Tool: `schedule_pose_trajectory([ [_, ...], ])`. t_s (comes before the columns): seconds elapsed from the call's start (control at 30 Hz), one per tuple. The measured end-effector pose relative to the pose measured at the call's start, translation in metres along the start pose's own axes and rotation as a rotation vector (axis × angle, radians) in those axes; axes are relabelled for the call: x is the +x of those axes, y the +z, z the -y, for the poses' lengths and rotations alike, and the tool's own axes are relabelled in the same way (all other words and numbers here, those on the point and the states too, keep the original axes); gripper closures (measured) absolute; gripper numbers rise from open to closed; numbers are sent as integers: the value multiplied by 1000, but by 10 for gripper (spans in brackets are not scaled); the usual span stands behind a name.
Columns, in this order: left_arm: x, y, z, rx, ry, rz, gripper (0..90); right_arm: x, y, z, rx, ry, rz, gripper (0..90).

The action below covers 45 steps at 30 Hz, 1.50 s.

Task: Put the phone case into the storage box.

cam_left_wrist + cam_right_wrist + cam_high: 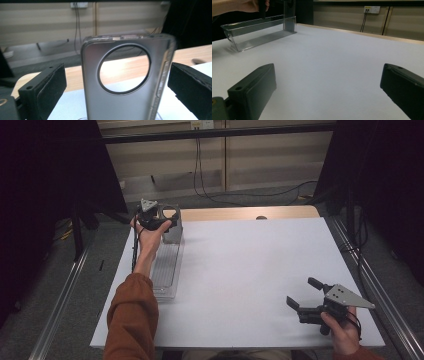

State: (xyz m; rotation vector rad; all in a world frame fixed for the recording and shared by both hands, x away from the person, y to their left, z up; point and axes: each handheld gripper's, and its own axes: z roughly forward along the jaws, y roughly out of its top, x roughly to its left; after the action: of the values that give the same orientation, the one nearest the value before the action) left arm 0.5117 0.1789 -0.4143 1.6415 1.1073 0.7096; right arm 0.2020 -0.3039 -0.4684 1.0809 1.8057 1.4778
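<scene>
The left gripper (117, 85) has its two black jaws wide apart, one on each side of a grey phone case (125, 82). The jaws are not touching it. The case stands upright at the far end of a clear tray (167, 267), near the far left corner of the white table (250, 270). The right gripper (310, 300) is spread wide too and holds nothing, low over the near right of the table.

I think the case could tip or slide if one jaw bumps it first.

I count one case, one tray, two grippers.
</scene>
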Motion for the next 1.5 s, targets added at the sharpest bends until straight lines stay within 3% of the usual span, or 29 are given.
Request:
schedule_pose_trajectory([
  [0.33,1,-15,1,-28,7,10,19,-1,0,0,-6,2,6,0],
  [0.5,-1,-25,-1,-69,11,69,19,-2,2,0,-8,6,8,0],
  [0.63,-3,-33,-3,-86,13,84,20,-3,3,0,-12,5,12,0],
  [0.67,-5,-35,-3,-99,-4,90,20,-3,3,0,-8,9,11,0],
  [0.93,-8,-49,1,-119,21,124,19,-5,4,0,-11,5,19,0],
  [1.5,-32,-79,14,-174,25,207,18,-3,0,-2,-19,5,55,0],
])
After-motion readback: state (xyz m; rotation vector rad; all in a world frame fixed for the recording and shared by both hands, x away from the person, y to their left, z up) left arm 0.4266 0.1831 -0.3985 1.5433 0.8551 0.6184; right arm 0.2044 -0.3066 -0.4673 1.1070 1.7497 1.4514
